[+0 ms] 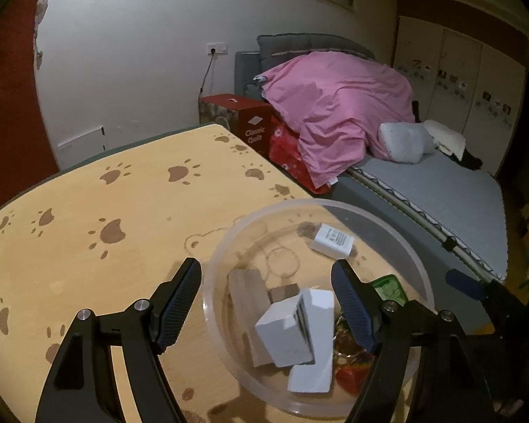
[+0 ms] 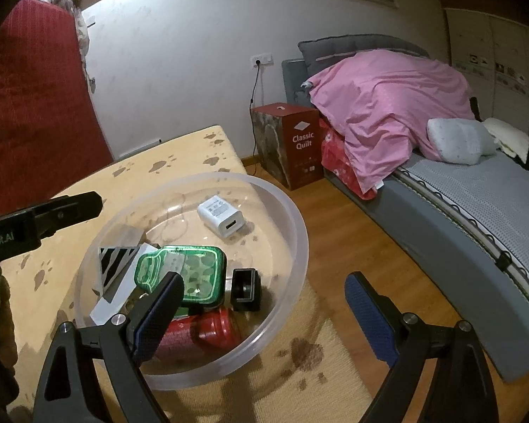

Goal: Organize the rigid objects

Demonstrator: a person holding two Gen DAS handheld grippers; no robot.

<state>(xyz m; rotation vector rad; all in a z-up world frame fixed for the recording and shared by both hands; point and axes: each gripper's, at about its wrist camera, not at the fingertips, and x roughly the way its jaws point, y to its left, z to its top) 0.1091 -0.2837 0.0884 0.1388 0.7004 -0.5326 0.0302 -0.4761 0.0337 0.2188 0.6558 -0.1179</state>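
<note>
- Objects were seen already gathered in the clear plastic bowl (image 2: 292, 225), which stood on the paw-print surface (image 1: 88, 211) near its edge by the bed (image 2: 476, 190).
- Inside the bowl were a white charger (image 2: 220, 215) lying apart at the far side, a green tin (image 2: 187, 271), a red tin (image 2: 217, 329), a small black box (image 2: 245, 287), a striped card (image 2: 114, 257) and white boxes (image 1: 289, 331), the last several piled together.
- The left hand-held gripper (image 1: 264, 303) was held with its jaws wide apart above the bowl, nothing between them.
- The right hand-held gripper (image 2: 264, 303) was likewise spread and empty, its left finger over the bowl's near rim.
- No loose object was seen on the visible part of the surface, so the task was judged nearly or wholly finished; what lay outside the views could not be told.
</note>
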